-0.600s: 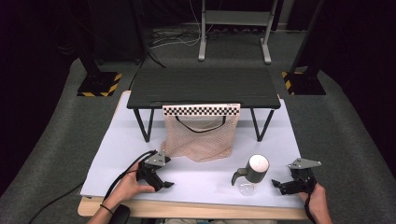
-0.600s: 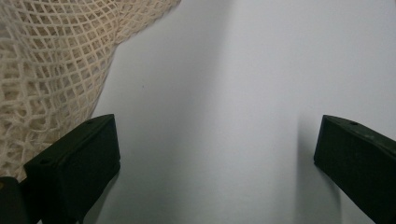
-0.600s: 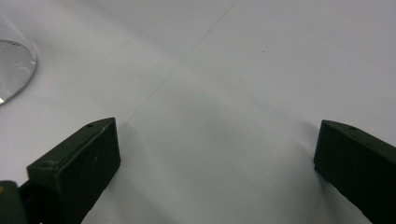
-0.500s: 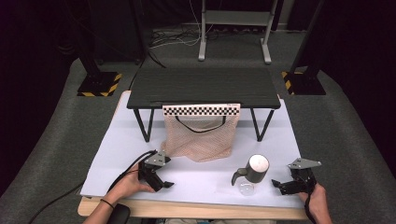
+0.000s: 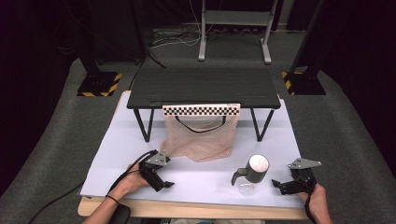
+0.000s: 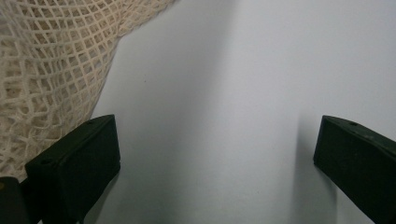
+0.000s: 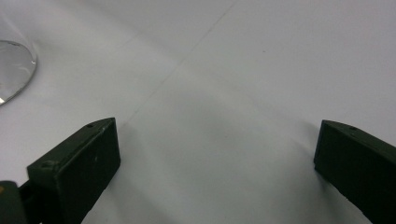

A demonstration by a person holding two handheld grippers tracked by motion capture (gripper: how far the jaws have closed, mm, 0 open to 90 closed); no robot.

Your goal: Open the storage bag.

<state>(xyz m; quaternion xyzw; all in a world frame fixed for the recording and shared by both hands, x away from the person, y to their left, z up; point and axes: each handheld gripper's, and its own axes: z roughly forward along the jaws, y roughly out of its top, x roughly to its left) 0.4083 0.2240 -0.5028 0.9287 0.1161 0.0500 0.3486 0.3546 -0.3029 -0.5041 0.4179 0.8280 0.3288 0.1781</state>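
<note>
My left gripper point(image 5: 161, 181) rested released beside the net bag point(image 5: 201, 140); my right gripper point(image 5: 286, 185) sat released near what looked like a jug point(image 5: 254, 169).

floor point(image 5: 355, 126): grey carpet lying all around | counter point(image 5: 116, 154): white, sitting mid-room | metal stand point(image 5: 233, 28): standing behind | surroundings: staying dark

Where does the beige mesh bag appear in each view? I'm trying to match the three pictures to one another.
High view: the beige mesh bag hangs from the black stand at the centre, its bottom resting on the white table.
Left gripper view: bag at the upper left.
Right gripper view: not in it.
Shared landmark: the white table surface.
</note>
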